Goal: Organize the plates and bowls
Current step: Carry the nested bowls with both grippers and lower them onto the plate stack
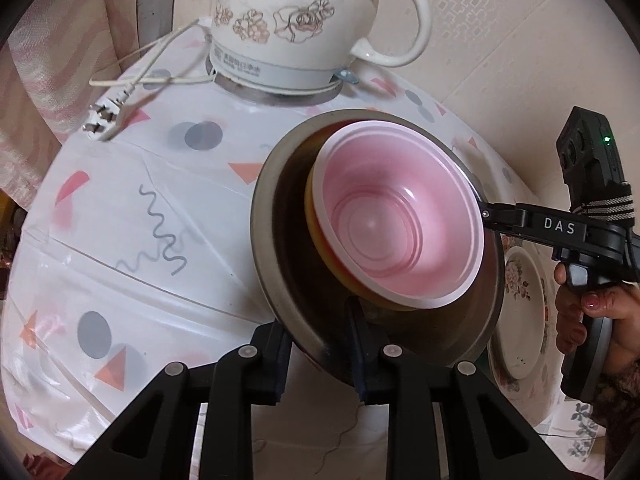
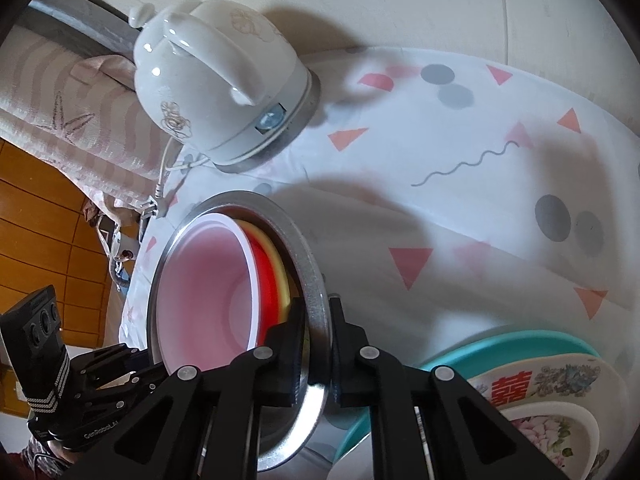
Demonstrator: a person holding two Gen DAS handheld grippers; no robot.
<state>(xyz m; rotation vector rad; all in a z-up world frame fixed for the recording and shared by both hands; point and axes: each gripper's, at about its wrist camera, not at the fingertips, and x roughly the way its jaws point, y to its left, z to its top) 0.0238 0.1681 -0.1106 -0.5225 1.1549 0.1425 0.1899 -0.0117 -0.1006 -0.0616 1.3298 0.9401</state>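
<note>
You held the steel bowl (image 1: pixel 280 280) tilted off the counter (image 1: pixel 120 208), with both hand-held grippers on its rim. The left hand-held gripper (image 1: pixel 320 344) was clenched on the near rim, one finger inside the bowl and one outside. The right hand-held gripper (image 2: pixel 316 348) pinched the rim on the opposite, right-hand side in the same way; in the left wrist view its tip (image 1: pixel 486 214) met the rim beside the pink bowl (image 1: pixel 400 224).

The pink bowl sat nested inside the steel bowl, over a red bowl (image 2: pixel 266 284) and a yellow bowl (image 2: pixel 282 276) whose edges showed beneath it. The two-sided grip likely served to keep the nested stack from sliding out while tilted.

To the right, a floral plate (image 1: pixel 520 308) lay on the counter in the left wrist view. In the right wrist view a teal tray (image 2: pixel 500 344) sat near right, carrying a plate with red characters (image 2: pixel 540 384) and another floral dish (image 2: pixel 548 432). That was probably where the dishes were being gathered, though the stack's destination can't be told.

The ceramic electric kettle (image 1: pixel 296 20) stood on its base at the far side, with its cord and plug (image 1: pixel 100 118) loose on the patterned cloth to the left. Watch the tilt: the plastic bowls could slip.
</note>
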